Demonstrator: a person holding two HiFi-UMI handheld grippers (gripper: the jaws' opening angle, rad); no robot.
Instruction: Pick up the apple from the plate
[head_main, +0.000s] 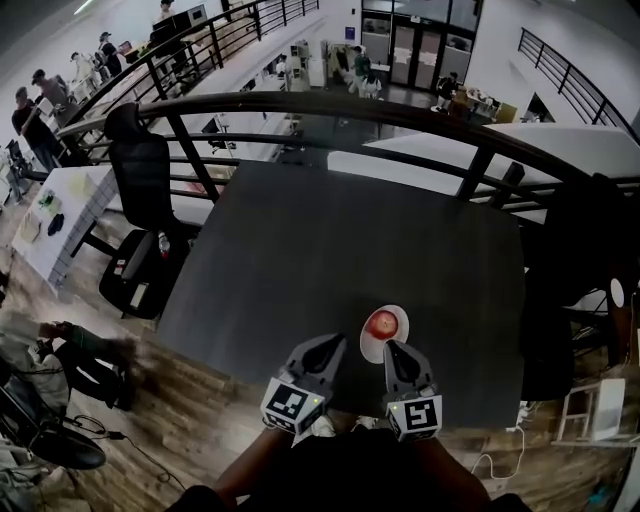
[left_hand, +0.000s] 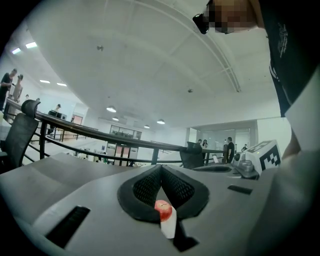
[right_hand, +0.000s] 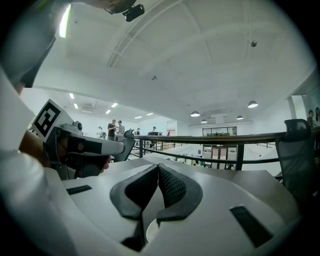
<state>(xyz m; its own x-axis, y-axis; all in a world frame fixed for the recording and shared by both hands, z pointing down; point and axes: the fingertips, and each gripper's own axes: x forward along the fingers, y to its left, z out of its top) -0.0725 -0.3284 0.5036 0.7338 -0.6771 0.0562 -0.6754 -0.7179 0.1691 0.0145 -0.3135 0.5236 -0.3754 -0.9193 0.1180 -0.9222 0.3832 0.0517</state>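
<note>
apple (head_main: 382, 323): on white plate (head_main: 368, 349), near front edge of dark table (head_main: 330, 250) | left gripper (head_main: 333, 347): jaws closed, empty, just left of plate | right gripper (head_main: 394, 351): jaws closed, empty, by plate's near rim

The plate (head_main: 372, 348) is white, round and shallow. It lies flat on the dark worktop (head_main: 330, 250), close to the worktop's near edge and right of its middle. The apple (head_main: 382, 323) is red and round. It rests on the plate, on the part towards the worktop's far edge, leaving the nearer part bare.
</note>
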